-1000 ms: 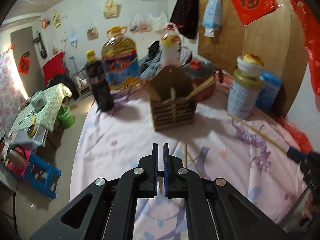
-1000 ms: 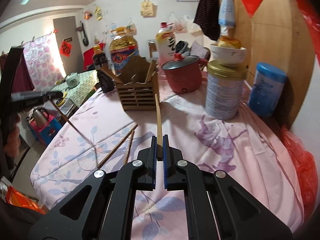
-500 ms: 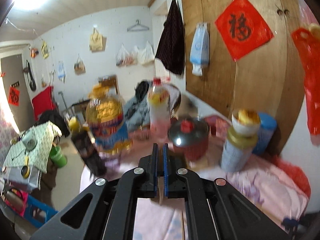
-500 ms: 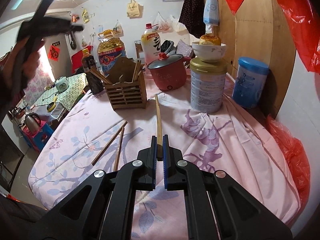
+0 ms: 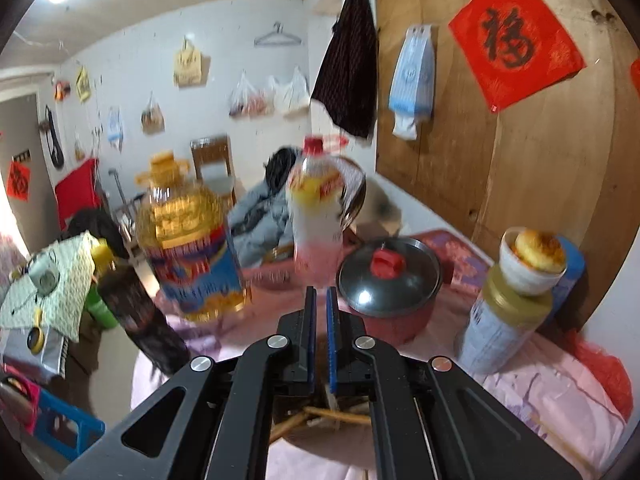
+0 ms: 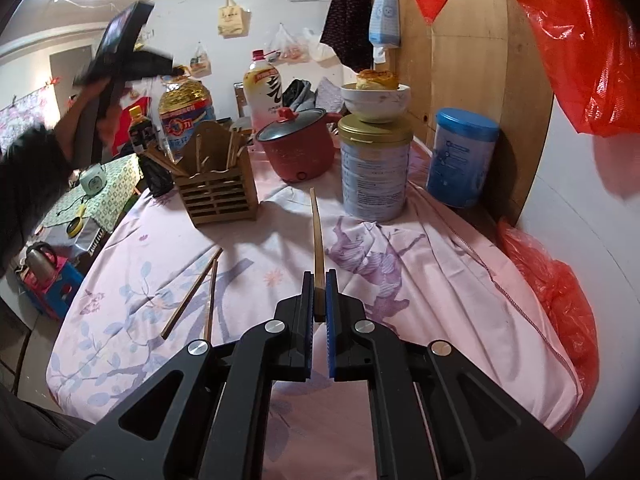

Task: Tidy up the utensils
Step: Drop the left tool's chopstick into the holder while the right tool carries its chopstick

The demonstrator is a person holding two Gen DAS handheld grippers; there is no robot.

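I read one sign clearly: the character 福 in black on a red diamond paper pinned to the wooden panel. Bottle and tin labels blur beyond reading.

Black tongs, blue pads, silver screws.

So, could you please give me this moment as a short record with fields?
right claw: shut on one chopstick, which points forward
left claw: raised, fingers close together; contents unclear
utensil holder: upright on the tablecloth, several chopsticks inside
loose chopsticks: two lying side by side on the tablecloth, left of the right claw
image quality: left wrist view is motion-blurred
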